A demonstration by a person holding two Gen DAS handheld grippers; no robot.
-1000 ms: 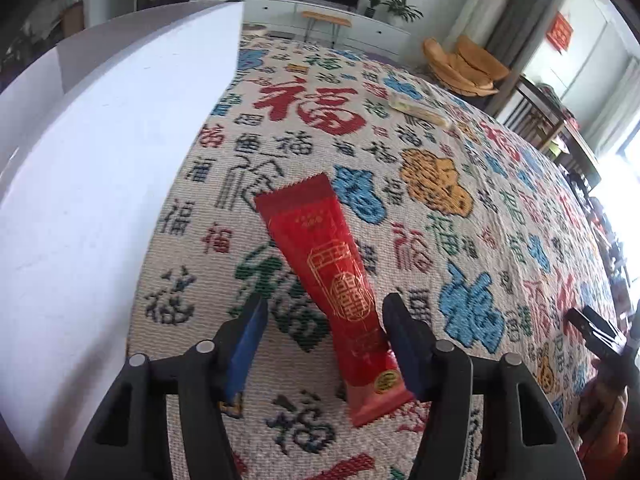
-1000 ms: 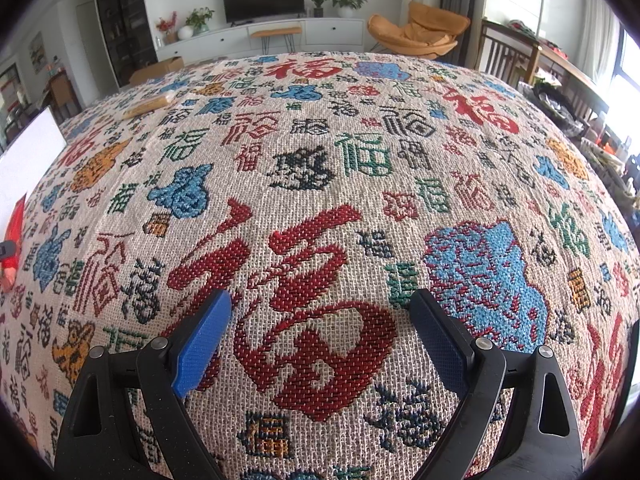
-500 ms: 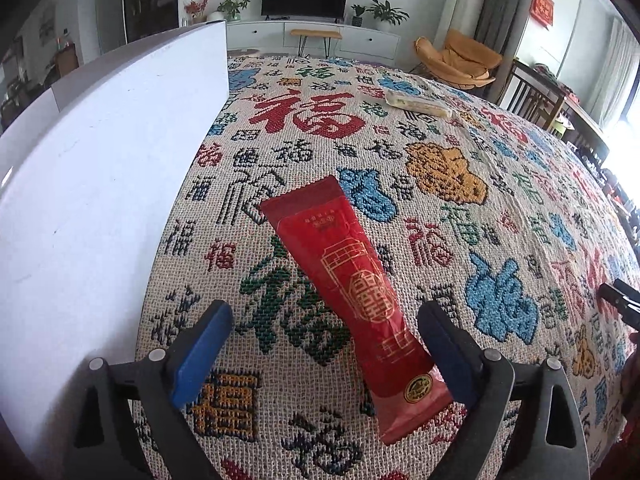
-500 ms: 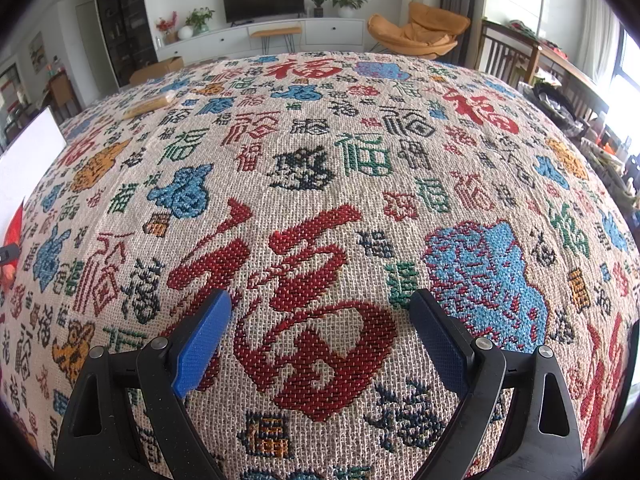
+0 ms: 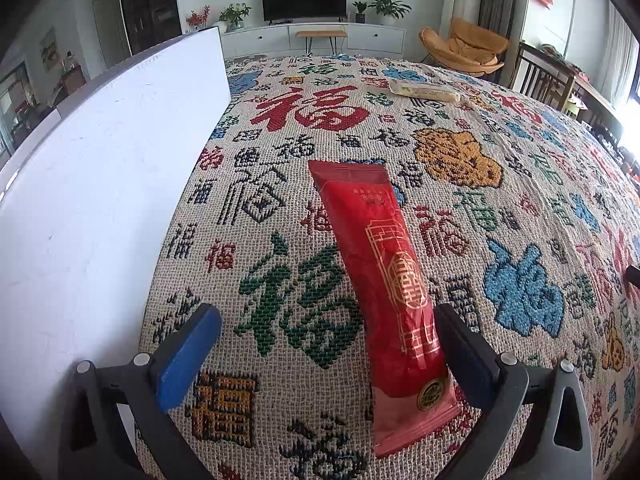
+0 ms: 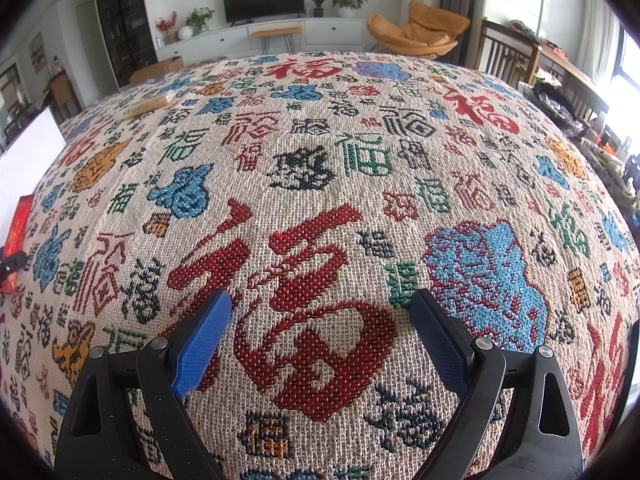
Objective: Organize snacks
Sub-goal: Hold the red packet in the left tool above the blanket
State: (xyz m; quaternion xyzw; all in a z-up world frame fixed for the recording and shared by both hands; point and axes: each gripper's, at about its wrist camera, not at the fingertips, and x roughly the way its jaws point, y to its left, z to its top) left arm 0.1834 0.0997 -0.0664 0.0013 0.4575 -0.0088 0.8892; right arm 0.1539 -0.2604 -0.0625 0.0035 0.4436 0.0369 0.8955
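A long red snack packet [image 5: 380, 264] with gold print lies flat on the patterned tablecloth [image 5: 280, 168]. My left gripper [image 5: 326, 316] straddles its near end, and the jaws are opening. The packet rests close to the right finger [image 5: 464, 352], and the blue left pad [image 5: 188, 356] stands well clear of it. A pale wrapped snack [image 5: 424, 91] lies far back on the cloth. My right gripper [image 6: 320, 304] hovers open over bare cloth with nothing between its fingers. In the right wrist view the red packet [image 6: 18, 232] shows at the far left edge and the pale snack [image 6: 150, 105] at the back left.
A tall white box wall [image 5: 100, 200] stands along the left of the red packet and also shows as the white box [image 6: 32, 148] in the right wrist view. Beyond the table are a TV unit [image 5: 312, 36], an orange chair [image 5: 468, 50] and wooden chairs [image 5: 552, 84].
The left jaws have spread wide and let go of the red packet, which now lies loose on the cloth. The left view has rolled a little. The right gripper has not moved.
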